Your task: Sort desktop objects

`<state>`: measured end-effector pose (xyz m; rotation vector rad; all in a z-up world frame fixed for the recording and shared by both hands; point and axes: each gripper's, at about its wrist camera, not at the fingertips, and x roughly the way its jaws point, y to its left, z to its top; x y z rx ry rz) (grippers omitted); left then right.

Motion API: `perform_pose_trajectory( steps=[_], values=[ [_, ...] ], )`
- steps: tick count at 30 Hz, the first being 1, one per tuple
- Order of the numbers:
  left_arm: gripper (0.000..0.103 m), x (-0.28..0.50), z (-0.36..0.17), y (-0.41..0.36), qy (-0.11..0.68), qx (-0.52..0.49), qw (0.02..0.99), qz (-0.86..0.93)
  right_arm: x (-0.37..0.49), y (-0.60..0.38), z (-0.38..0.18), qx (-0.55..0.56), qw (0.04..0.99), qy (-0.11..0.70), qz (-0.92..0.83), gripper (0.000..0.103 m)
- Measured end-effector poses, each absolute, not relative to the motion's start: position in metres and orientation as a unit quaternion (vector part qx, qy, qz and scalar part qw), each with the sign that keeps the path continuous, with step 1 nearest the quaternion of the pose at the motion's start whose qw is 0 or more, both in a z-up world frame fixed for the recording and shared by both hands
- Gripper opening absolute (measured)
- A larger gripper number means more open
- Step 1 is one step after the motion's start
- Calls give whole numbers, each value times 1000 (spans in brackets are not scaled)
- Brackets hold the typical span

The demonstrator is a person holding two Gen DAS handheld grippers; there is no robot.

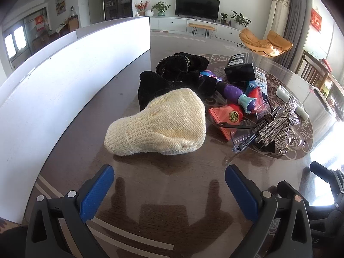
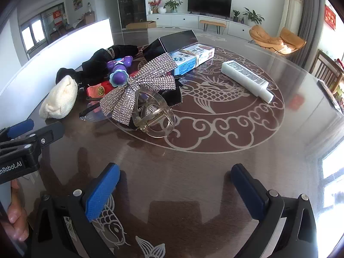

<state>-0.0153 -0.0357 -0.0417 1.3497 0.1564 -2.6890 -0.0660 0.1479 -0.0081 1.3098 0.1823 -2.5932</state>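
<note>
While both grippers hover empty, fingers spread wide | left gripper (image 1: 169, 178), right gripper (image 2: 175, 177) | desk (image 2: 215, 133) pile: one cream knit hat (image 1: 159, 126), one sparkly bow (image 2: 142, 83), one clear hair claw (image 2: 153, 116), one white tube (image 2: 247, 80) | hat sits just ahead of left fingers (image 1: 96, 193), apart

Black cloth (image 1: 172, 81) partly hidden behind my cream hat (image 1: 159, 126). Glasses (image 1: 243, 135) buried under bow (image 1: 277, 122). Box (image 2: 191, 59) print unreadable.
</note>
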Motion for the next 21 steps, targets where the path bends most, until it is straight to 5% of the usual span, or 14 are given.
perform_pose_trajectory(
  steps=[21],
  values=[
    [103, -16, -50, -36, 41, 467, 75, -880, -66, 148, -8, 447, 115, 62, -885, 103]
  ],
)
